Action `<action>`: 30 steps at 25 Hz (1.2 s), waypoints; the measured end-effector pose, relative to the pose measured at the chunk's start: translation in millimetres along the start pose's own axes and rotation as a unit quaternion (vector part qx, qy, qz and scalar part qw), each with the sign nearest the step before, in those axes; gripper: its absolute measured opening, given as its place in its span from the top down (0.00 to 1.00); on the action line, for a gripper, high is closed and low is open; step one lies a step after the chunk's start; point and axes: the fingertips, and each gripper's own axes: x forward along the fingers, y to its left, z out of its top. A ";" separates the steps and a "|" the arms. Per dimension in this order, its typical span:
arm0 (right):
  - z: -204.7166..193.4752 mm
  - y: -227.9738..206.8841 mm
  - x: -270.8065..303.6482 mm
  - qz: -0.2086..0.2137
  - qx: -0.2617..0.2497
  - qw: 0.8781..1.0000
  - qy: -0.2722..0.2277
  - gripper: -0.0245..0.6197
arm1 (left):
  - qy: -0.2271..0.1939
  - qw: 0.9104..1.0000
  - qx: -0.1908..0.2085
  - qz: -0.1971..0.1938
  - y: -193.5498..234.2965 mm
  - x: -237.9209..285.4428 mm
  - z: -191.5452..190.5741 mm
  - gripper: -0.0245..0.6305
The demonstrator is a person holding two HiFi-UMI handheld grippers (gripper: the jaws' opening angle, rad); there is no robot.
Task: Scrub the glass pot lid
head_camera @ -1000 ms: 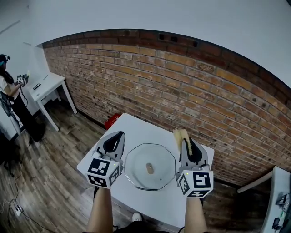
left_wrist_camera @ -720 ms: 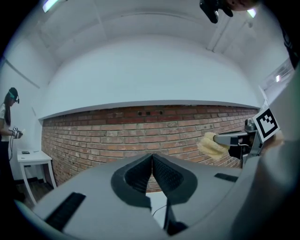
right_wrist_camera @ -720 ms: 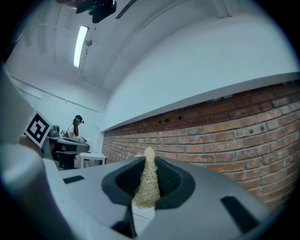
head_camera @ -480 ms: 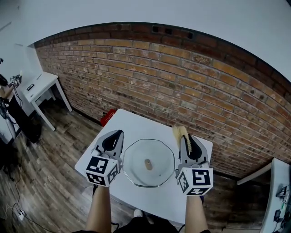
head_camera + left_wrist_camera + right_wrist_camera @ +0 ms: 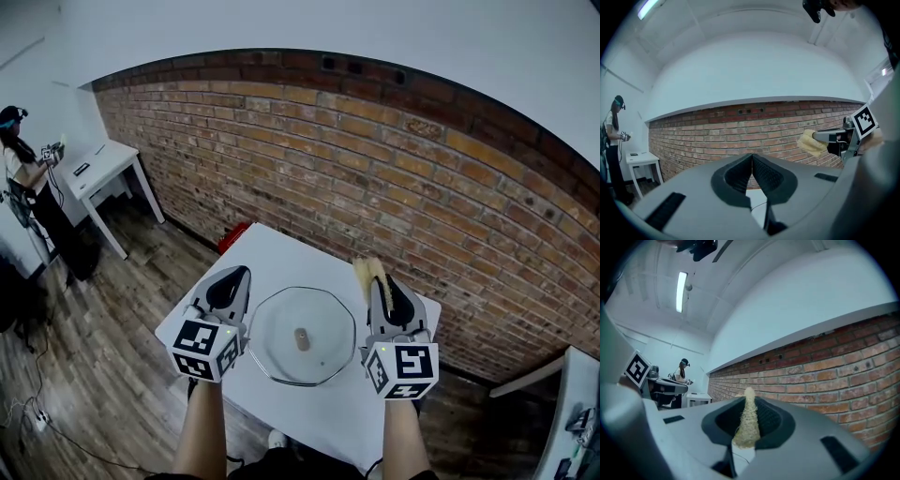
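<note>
Tabletop lid knob: head view only

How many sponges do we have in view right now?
1: the yellow sponge, clamped in the right gripper, right of the glass lid. None seen elsewhere; the grippers may hide some.

Worktop: plain white.
Lid: clear glass with a tan knob at its centre.
Sponge: pale yellow, with a fibrous surface.
Left gripper and right gripper: grey bodies, black jaws, and white cubes printed with black square markers.
Wall: red-brown brick with pale mortar lines.
Floor: dark brown planks.
</note>
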 end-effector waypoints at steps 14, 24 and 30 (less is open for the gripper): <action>-14.4 3.3 6.3 0.023 0.004 1.000 0.011 0.87 | 0.012 1.000 0.004 0.007 -8.0 2.6 -11.2 0.95; -42.4 13.6 16.2 0.030 0.011 0.999 0.034 0.87 | 0.039 0.999 -0.008 0.008 1.8 6.0 -43.0 0.95; -68.0 20.9 21.1 0.037 0.022 0.998 0.055 0.87 | 0.066 0.998 -0.022 0.012 5.9 6.9 -74.0 0.95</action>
